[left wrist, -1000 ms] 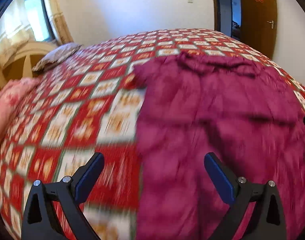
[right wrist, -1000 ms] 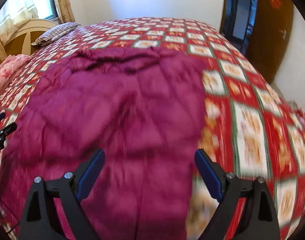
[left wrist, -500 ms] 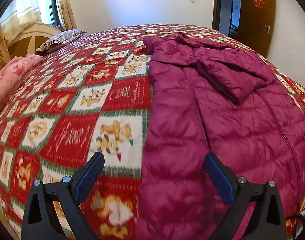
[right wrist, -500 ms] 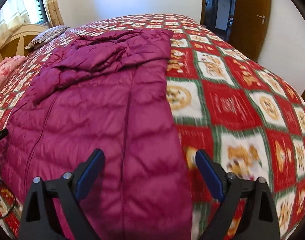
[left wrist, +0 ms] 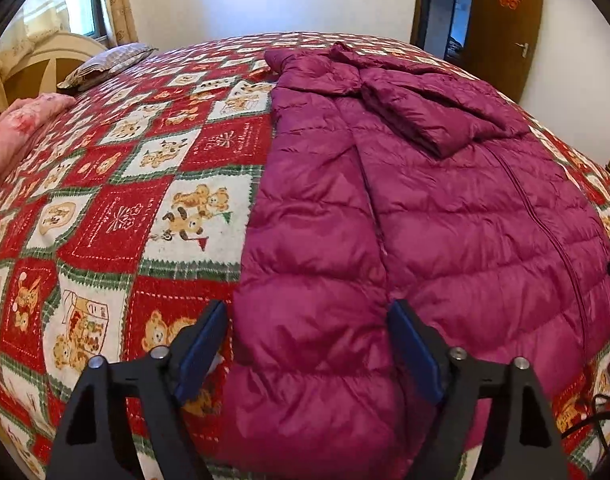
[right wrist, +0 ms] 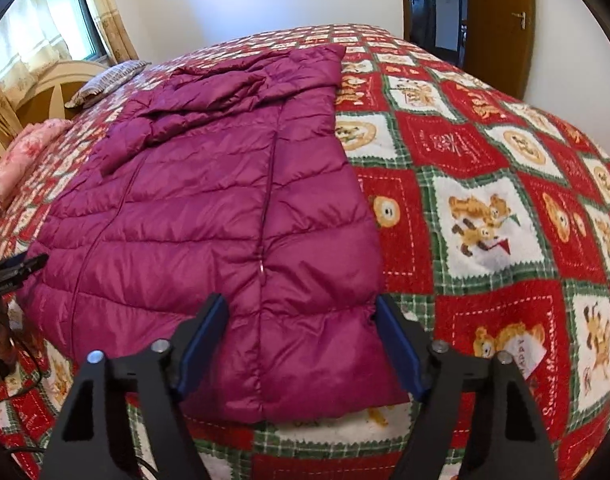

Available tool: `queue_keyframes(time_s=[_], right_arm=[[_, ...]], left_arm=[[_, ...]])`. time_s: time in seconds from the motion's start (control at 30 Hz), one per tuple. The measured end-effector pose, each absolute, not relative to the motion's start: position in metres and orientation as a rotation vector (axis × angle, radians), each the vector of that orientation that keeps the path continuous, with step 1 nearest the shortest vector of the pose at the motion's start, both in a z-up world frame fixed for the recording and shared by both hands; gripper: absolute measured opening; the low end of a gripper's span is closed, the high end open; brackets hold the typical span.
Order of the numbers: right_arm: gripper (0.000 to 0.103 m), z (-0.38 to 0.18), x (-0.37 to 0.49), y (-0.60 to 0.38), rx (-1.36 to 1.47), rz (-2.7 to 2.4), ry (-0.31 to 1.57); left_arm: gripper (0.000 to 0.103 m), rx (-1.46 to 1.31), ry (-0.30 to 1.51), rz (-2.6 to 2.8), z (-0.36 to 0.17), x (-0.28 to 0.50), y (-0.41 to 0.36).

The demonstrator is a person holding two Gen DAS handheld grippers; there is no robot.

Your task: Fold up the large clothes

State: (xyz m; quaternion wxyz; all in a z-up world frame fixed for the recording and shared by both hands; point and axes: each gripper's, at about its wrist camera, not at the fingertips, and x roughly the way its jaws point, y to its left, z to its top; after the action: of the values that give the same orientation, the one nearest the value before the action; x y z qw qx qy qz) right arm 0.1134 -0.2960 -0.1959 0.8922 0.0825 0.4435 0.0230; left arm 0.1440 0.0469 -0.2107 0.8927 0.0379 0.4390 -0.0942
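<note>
A magenta quilted down jacket lies flat on the bed, hem toward me, collar at the far end, one sleeve folded across its chest. It also shows in the right wrist view. My left gripper is open, its jaws straddling the jacket's near left hem corner. My right gripper is open, its jaws straddling the near right hem corner. Neither holds cloth.
The bed carries a red, white and green teddy-bear patchwork blanket. A grey pillow and a pink pillow lie at the far left by the headboard. A brown door stands at the back right.
Both grippers have dropped lower and closer to the jacket's near hem. The jaws have narrowed a little but stay open. The jacket lies as before.
</note>
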Motion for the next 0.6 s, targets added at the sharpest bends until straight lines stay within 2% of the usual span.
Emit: queue_keyframes(time_s=[0.07, 0.1, 0.13, 0.17, 0.2, 0.23, 0.6], right_arm=[[0.073, -0.198, 0.114, -0.298, 0.197, 0.058, 0.920], [0.066, -0.199, 0.114, -0.298, 0.199, 0.061, 0.920], [0.049, -0.200, 0.113, -0.298, 0.196, 0.068, 0.918], [0.038, -0.198, 0.111, -0.296, 0.190, 0.084, 0.916], [0.021, -0.195, 0.110, -0.296, 0.204, 0.117, 0.914], [0.016, -0.193, 0.109, -0.295, 0.219, 0.136, 0.909], [0.010, -0.123, 0.062, -0.293, 0.217, 0.187, 0.739]], left_arm=[[0.068, 0.080, 0.908, -0.212, -0.210, 0.140, 0.045], [0.057, 0.084, 0.905, -0.220, -0.209, 0.138, 0.043], [0.037, 0.094, 0.899, -0.233, -0.209, 0.136, 0.041], [0.025, 0.104, 0.894, -0.250, -0.208, 0.134, 0.039], [0.017, 0.112, 0.892, -0.273, -0.205, 0.132, 0.036], [0.012, 0.120, 0.884, -0.280, -0.202, 0.129, 0.034], [0.007, 0.075, 0.654, -0.358, -0.105, 0.079, 0.048]])
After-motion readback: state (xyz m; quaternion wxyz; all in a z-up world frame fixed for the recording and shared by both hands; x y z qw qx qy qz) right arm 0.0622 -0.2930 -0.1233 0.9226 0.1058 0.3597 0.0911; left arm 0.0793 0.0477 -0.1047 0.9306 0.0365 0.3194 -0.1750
